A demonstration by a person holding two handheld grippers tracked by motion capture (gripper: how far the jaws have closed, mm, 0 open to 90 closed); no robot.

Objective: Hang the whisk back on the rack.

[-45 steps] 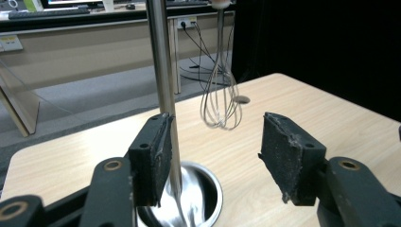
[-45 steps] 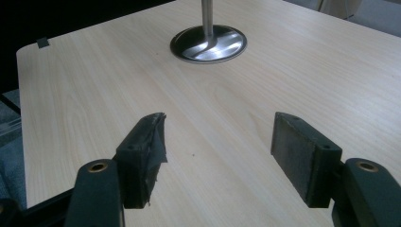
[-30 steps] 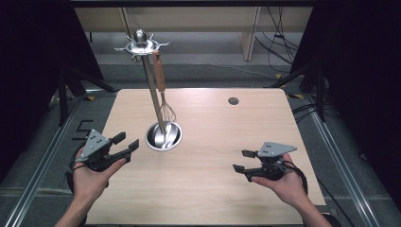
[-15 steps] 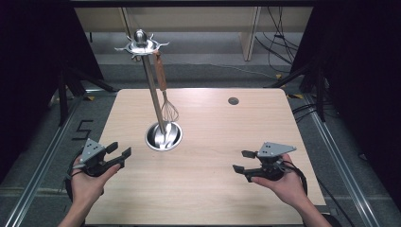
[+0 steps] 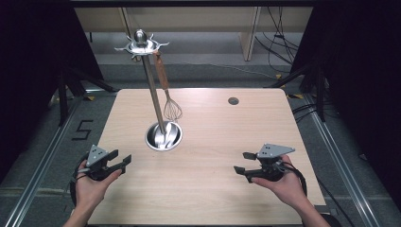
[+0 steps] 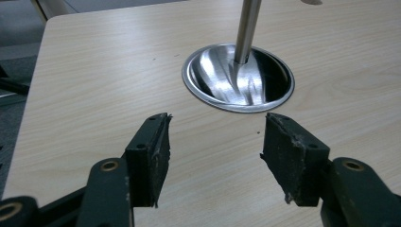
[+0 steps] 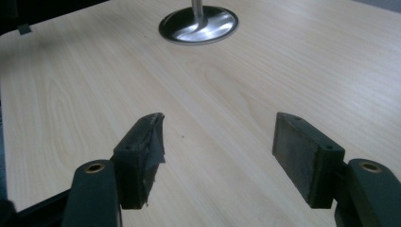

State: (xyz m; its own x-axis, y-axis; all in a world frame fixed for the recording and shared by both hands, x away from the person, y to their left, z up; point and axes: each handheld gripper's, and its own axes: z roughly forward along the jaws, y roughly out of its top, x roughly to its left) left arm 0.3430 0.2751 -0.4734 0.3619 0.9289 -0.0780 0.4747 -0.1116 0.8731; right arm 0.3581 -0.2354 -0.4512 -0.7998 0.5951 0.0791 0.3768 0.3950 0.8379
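A steel utensil stand (image 5: 150, 85) rises from a round shiny base (image 5: 164, 135) near the middle of the wooden table (image 5: 227, 137). From its hooked top ring (image 5: 141, 46) hangs a whisk (image 5: 172, 109) with a wooden handle. My left gripper (image 5: 124, 161) is held open at the table's front left, empty, its jaws aimed at the base (image 6: 239, 78) a short way ahead. Over the front right, my right gripper (image 5: 243, 163) is open too, with nothing between its jaws. The base (image 7: 198, 23) lies far ahead of it.
A small dark round hole (image 5: 233, 100) sits in the table's far right part. Dark curtains flank both sides, cables (image 5: 279, 47) trail on the floor behind, and a "5" mark (image 5: 81, 130) is taped on the floor at left.
My left gripper has drawn back toward the front left edge and dropped lower. The right gripper has stayed in place.
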